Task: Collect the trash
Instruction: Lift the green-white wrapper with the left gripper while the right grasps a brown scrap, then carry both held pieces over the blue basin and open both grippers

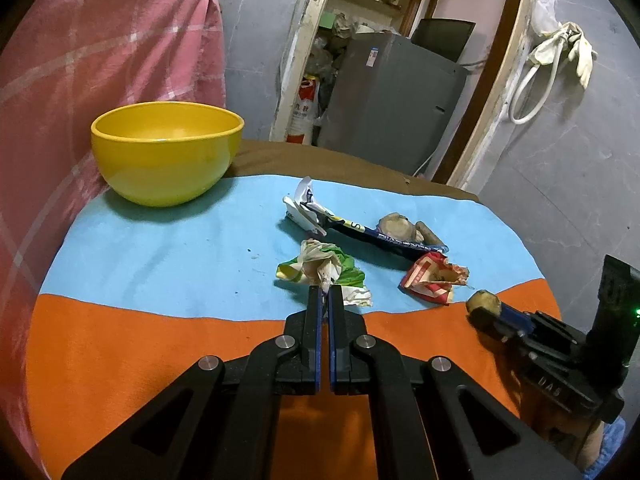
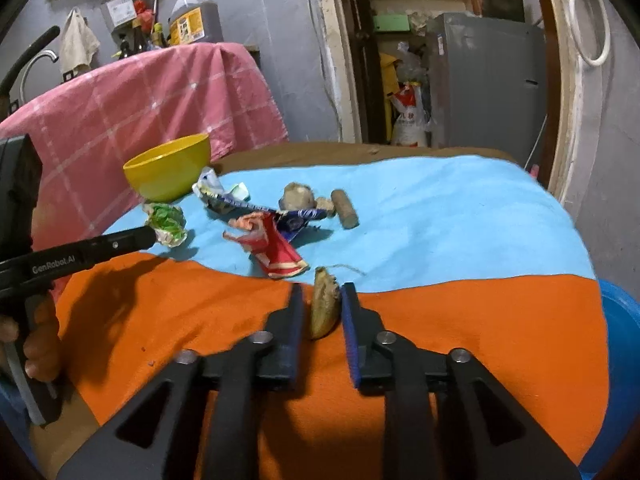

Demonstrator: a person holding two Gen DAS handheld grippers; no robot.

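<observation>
Trash lies scattered mid-tabletop on the blue band of cloth point(image 1: 168, 248): green-and-white crumpled wrapper point(image 1: 324, 270), long dark blue wrapper point(image 1: 360, 228), red wrapper point(image 1: 432, 278), brown peel scraps point(image 2: 298, 196).

Left hand-held gripper point(image 1: 325, 294): jaws pressed together, pinching the near edge of the green wrapper, which is bunched at the tips. Probably gripped low so it lifts in one wad.

Right hand-held gripper point(image 2: 322, 300): jaws slightly spread; potato-like scrap point(image 2: 325, 304) sits between them over the orange band, pads not clearly pressing it.

Yellow bowl point(image 1: 166, 158) at far left looks like the likely drop point; appears empty.

Right view alone shows the gap beside the scrap, and a person's fingers point(image 2: 38, 354) on the left handle. Left view alone shows the closed pinch.
</observation>
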